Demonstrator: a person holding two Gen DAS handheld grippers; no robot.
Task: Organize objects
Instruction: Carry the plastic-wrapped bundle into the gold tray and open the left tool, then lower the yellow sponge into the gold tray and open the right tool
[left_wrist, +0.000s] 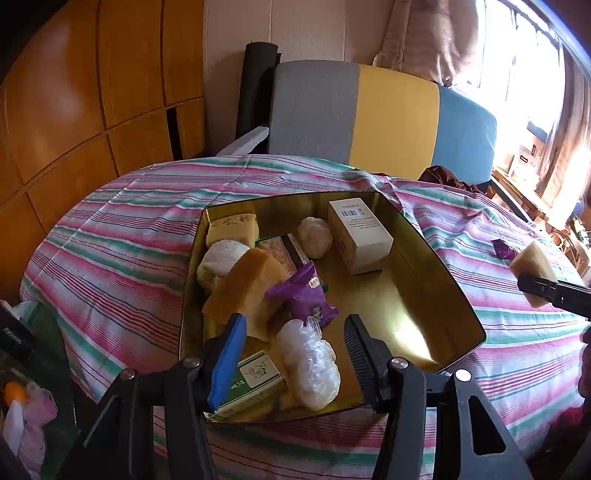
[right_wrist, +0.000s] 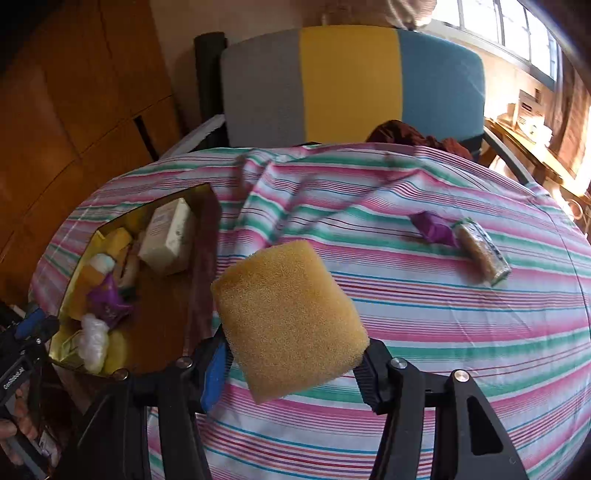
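Observation:
A gold tin box (left_wrist: 436, 280) sits on the striped tablecloth (left_wrist: 122, 236) and holds a white carton (left_wrist: 360, 236), yellow sponges (left_wrist: 247, 288), a purple packet (left_wrist: 303, 295), a clear plastic bundle (left_wrist: 310, 362) and a green-and-white box (left_wrist: 255, 380). My left gripper (left_wrist: 295, 354) hovers open over the tin's near end, the plastic bundle lying below its gap. My right gripper (right_wrist: 291, 363) is shut on a yellow sponge (right_wrist: 288, 317), held above the cloth to the right of the tin (right_wrist: 216, 206). Another purple packet (right_wrist: 434, 229) and a wrapped bar (right_wrist: 482, 254) lie on the cloth at far right.
A chair with a grey, yellow and blue back (left_wrist: 388, 118) stands behind the table. Wooden cabinet doors (left_wrist: 74, 110) fill the left side. A dark red cloth (right_wrist: 413, 134) lies at the table's far edge. Clutter sits low at the left (left_wrist: 26, 406).

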